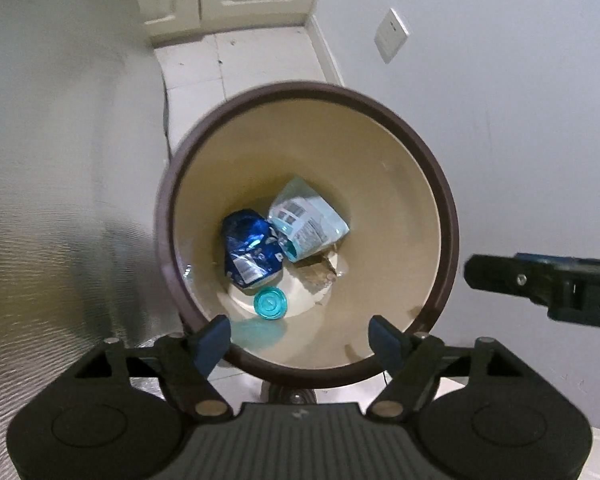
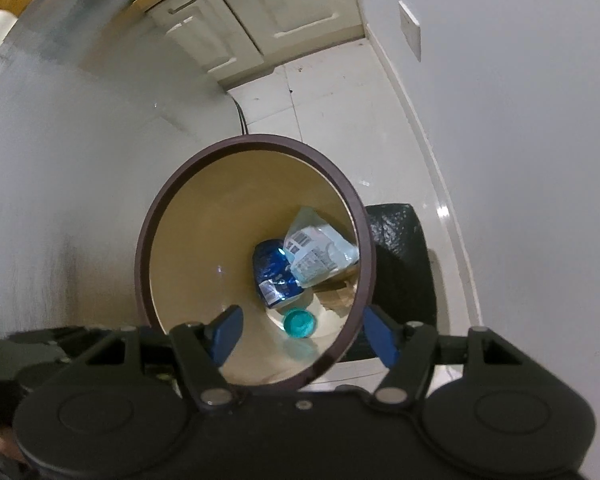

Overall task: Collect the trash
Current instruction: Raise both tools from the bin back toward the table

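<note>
A round bin with a dark brown rim (image 1: pixel 440 184) and cream inside stands on the floor below both grippers; it also shows in the right wrist view (image 2: pixel 148 232). At its bottom lie a crumpled dark blue wrapper (image 1: pixel 250 254) (image 2: pixel 274 276), a pale blue packet (image 1: pixel 308 222) (image 2: pixel 318 254), a teal cap (image 1: pixel 271 303) (image 2: pixel 299 323) and a brown scrap (image 1: pixel 320 274). My left gripper (image 1: pixel 302 340) is open and empty above the bin's near rim. My right gripper (image 2: pixel 304 336) is open and empty above the bin; its body shows at the right of the left wrist view (image 1: pixel 548 284).
A brushed metal appliance side (image 1: pixel 60 200) stands to the left of the bin. A white wall with a socket plate (image 1: pixel 391 35) is to the right. White cabinet doors (image 2: pixel 284 4) stand beyond on the tiled floor (image 1: pixel 240 64). A black object (image 2: pixel 400 256) sits beside the bin.
</note>
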`<control>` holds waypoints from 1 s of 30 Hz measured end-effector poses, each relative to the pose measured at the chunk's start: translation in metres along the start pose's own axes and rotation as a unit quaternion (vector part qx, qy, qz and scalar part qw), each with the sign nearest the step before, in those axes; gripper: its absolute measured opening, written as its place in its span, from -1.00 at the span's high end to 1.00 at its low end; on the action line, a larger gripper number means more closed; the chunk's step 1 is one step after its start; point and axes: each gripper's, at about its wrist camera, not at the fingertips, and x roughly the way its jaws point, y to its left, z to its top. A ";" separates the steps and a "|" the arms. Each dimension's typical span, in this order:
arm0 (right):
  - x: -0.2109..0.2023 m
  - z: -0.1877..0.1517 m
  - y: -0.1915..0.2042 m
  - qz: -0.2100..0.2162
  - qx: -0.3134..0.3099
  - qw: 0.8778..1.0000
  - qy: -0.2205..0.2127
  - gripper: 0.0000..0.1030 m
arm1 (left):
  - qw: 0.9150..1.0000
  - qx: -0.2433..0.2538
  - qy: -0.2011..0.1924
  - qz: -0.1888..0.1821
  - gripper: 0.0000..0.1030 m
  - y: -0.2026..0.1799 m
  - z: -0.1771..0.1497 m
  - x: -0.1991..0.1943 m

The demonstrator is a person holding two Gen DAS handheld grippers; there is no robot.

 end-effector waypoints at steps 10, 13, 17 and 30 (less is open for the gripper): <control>-0.033 0.000 0.008 -0.006 -0.035 0.999 -0.024 -0.35 | 0.999 -0.024 -0.033 0.025 -0.73 0.010 -0.002 -0.045; -0.043 0.000 0.011 -0.007 -0.046 0.998 -0.031 -0.38 | 0.998 -0.030 -0.043 0.031 -0.81 0.012 -0.003 -0.058; -0.056 -0.002 0.015 -0.008 -0.057 0.998 -0.040 -0.44 | 0.997 -0.037 -0.056 0.044 -0.91 0.014 -0.007 -0.075; -0.107 -0.016 0.024 -0.034 -0.090 0.993 -0.073 -0.95 | 0.992 -0.059 -0.100 0.056 -1.00 0.019 -0.034 -0.133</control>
